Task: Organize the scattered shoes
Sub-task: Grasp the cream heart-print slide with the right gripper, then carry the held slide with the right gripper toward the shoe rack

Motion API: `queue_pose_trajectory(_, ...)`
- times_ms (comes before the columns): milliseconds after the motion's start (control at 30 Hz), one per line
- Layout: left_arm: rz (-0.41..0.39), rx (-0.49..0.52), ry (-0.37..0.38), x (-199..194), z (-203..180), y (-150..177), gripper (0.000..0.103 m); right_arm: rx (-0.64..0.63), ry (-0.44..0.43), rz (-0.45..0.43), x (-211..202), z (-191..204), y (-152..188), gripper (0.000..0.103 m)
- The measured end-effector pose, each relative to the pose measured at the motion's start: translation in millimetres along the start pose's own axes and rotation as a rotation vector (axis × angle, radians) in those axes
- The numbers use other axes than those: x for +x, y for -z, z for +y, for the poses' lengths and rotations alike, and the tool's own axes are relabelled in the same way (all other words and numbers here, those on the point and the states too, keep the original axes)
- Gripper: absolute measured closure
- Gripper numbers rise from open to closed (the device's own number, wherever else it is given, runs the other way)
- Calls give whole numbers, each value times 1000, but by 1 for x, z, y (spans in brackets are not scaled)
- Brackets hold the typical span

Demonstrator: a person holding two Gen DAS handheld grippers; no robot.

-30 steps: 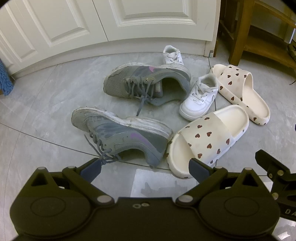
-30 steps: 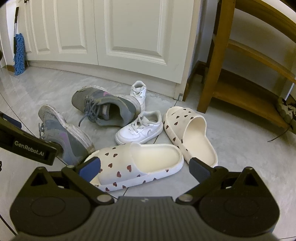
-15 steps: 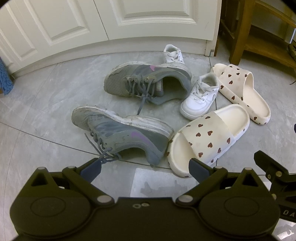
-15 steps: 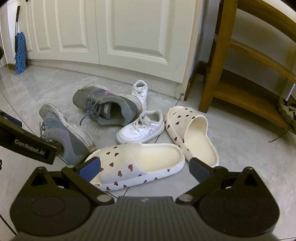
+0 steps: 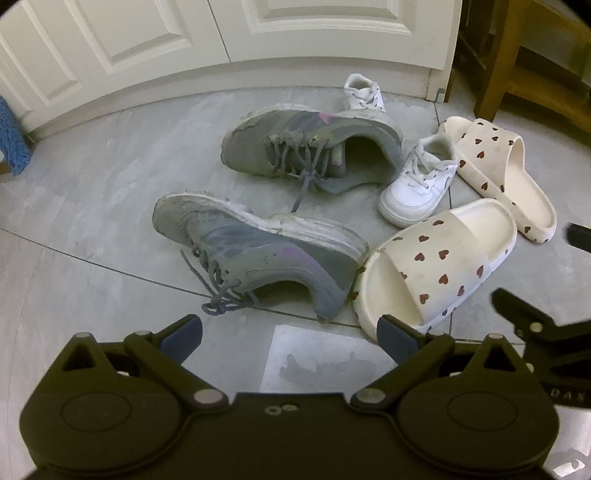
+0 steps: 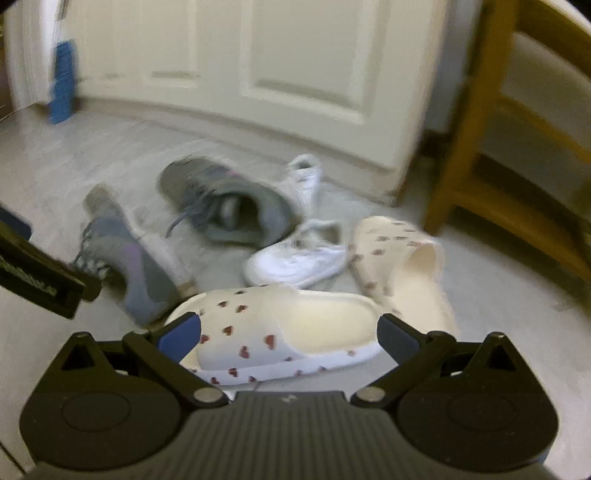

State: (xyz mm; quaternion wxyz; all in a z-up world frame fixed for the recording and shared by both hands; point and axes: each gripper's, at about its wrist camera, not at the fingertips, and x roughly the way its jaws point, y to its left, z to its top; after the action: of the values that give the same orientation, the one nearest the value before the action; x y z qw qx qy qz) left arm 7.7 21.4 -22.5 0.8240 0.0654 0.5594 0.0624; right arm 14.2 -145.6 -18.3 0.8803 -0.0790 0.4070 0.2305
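six shoes are seen scattered on a grey tiled floor [image 5: 92, 192] in front of white panelled doors [image 5: 155, 33]. the left gripper [image 5: 290, 332] is held low over the floor with its jaws spread wide and nothing between them; just ahead of it a grey sneaker [image 5: 258, 254] lies tipped on its side, its laces trailing toward the gripper. a second grey sneaker [image 5: 310, 147] lies farther back, opening turned to the right, and a small white sneaker [image 5: 364, 92] is partly hidden behind it. another small white sneaker [image 5: 417, 184] sits between the far grey sneaker and a cream heart-print slide [image 5: 495, 170]. a nearer heart-print slide [image 5: 436, 266] touches the heel of the tipped sneaker. in the blurred right wrist view, the right gripper [image 6: 290, 332] is also spread wide, with the nearer slide [image 6: 280, 332] seen lengthwise between its fingertips; contact cannot be told. a wooden shelf unit [image 6: 461, 147] stands to the right, and a blue mop head [image 5: 11, 140] is seen at the left edge.
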Motion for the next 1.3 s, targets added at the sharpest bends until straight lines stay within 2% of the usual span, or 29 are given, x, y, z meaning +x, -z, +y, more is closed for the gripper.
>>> queue_pose_trajectory(33, 6, 0, 1, 3, 0, -1, 1, 0, -39, -4, 7, -7, 1, 1)
queue_pose_trajectory(167, 38, 6, 12, 15, -4, -5, 1, 74, -84, 42, 35, -24, -3, 5)
queue_pose_trajectory(233, 51, 13, 16, 20, -7, -6, 1, 102, -122, 69, 48, -29, -5, 16)
queue_pose_trajectory(267, 58, 18, 18, 23, -9, -6, 1, 117, -177, 112, 62, -33, -8, 18)
queue_pose_trajectory(333, 65, 23, 19, 27, -10, -6, 1, 141, -236, 163, 80, -38, -10, 32)
queue_pose_trajectory(400, 71, 24, 14, 31, -10, -6, 1, 204, -290, 196, 94, -44, -10, 40)
queue_pose_trajectory(433, 76, 23, 12, 32, -10, -6, 1, 241, -323, 209, 100, -47, -9, 48)
queue_pose_trajectory(467, 84, 21, 9, 34, -9, -6, 1, 256, -358, 212, 102, -48, -9, 53)
queue_pose_trajectory(500, 94, 17, 6, 37, -8, -6, 1, 269, -393, 215, 104, -48, -8, 62)
queue_pose_trajectory(633, 112, 11, 2, 40, -8, -5, 1, 172, -447, 183, 100, -38, -10, 74)
queue_pose_trajectory(700, 114, 14, 0, 39, -9, -5, 1, 172, -461, 171, 96, -36, -8, 78)
queue_pose_trajectory(833, 101, 24, 3, 33, -15, -5, 1, 158, -477, 159, 85, -36, -5, 83)
queue_pose_trajectory(1033, 53, 63, 34, 18, -34, -6, 1, 89, -509, 148, 38, -49, 6, 84)
queue_pose_trajectory(1167, 32, 114, 85, 11, -57, -6, 1, 9, -513, 197, -5, -87, 23, 84)
queue_pose_trajectory(1300, 15, 181, 189, 1, -99, -6, 1, -35, -439, 312, -41, -128, 48, 84)
